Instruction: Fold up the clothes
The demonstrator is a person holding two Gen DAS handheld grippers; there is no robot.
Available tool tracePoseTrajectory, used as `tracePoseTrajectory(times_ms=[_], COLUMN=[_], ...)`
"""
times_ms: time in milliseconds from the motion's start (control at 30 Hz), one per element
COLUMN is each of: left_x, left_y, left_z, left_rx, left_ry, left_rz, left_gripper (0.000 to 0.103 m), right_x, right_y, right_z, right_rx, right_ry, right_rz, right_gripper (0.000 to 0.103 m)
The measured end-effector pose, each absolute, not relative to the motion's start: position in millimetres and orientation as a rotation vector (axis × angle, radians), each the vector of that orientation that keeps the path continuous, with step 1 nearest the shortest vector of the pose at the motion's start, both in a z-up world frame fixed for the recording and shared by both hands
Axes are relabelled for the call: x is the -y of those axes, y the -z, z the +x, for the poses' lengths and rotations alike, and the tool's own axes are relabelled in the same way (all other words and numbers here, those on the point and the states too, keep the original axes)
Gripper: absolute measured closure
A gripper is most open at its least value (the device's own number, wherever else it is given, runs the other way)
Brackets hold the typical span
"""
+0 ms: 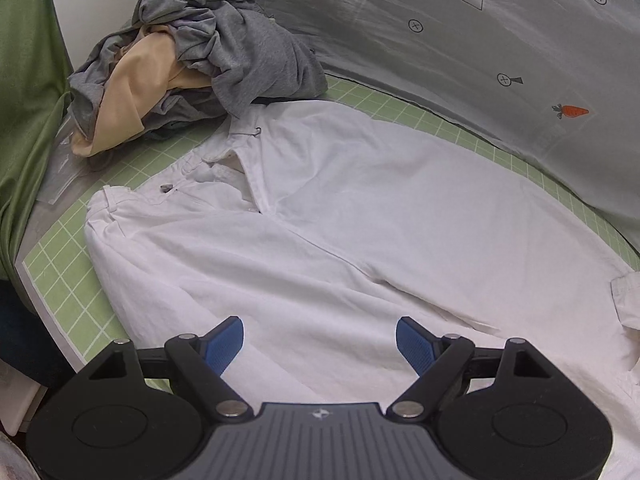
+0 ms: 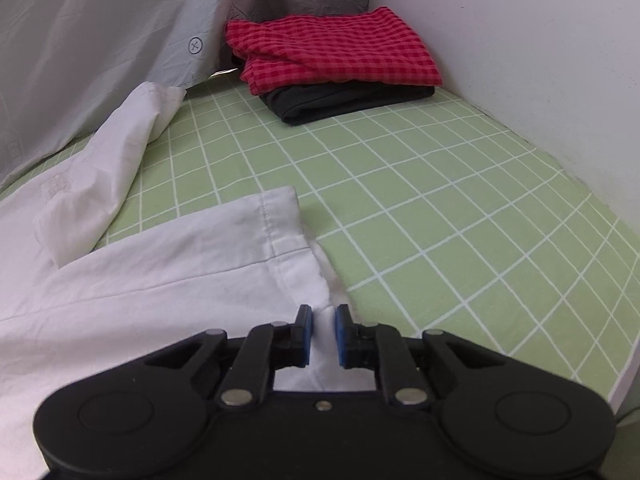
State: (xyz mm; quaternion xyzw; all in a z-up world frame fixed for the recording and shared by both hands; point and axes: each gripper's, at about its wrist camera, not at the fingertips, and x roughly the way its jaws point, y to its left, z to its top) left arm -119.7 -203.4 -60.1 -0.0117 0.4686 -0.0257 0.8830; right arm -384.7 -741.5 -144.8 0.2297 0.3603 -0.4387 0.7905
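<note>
White trousers (image 1: 320,220) lie spread on the green grid mat (image 1: 60,256), with the buttoned waistband toward the upper left. My left gripper (image 1: 320,324) hovers over a trouser leg, its blue pads wide apart with nothing between them. In the right wrist view the hem end of one leg (image 2: 180,272) lies flat, and the other leg (image 2: 120,160) lies rumpled behind it. My right gripper (image 2: 323,312) sits at the hem's near corner, its pads close together with white fabric pinched between them.
A heap of grey and beige clothes (image 1: 200,60) sits past the waistband. A folded red checked garment (image 2: 332,48) rests on a folded black one (image 2: 344,100) in the far corner. A grey printed sheet (image 1: 480,60) rises along the back, and a white wall (image 2: 540,60) borders the mat (image 2: 440,200).
</note>
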Motion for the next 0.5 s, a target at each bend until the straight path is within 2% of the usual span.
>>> tracePoseTrajectory(times_ms=[133,233,333,400,500], left_x=[210,207,200,196,194], left_y=[58,62,70,78,93], left_z=[-107,-94,-78,-64,-43], left_rx=[-0.972,-0.976,-1.001,-1.024,-1.072], left_ry=[0.077,0.073,0.05,0.038,0.027], left_rz=[0.002,0.004,-0.014,-0.035,-0.057], left_gripper=[0.019,0.019,0.018,0.018,0.018], right_x=[746,745,738,731,720], right_y=[146,143,132,122,107], right_z=[-393,-384,-369,-355,-325], right_rx=[-0.787,-0.833,-0.844,-0.816,-0.78], right_ry=[1.071,1.139,1.173,1.156,1.093], right_rz=[0.527,0.489,0.429,0.403,0.37], right_gripper=[0.09,0.082,0.063,0.038,0.025])
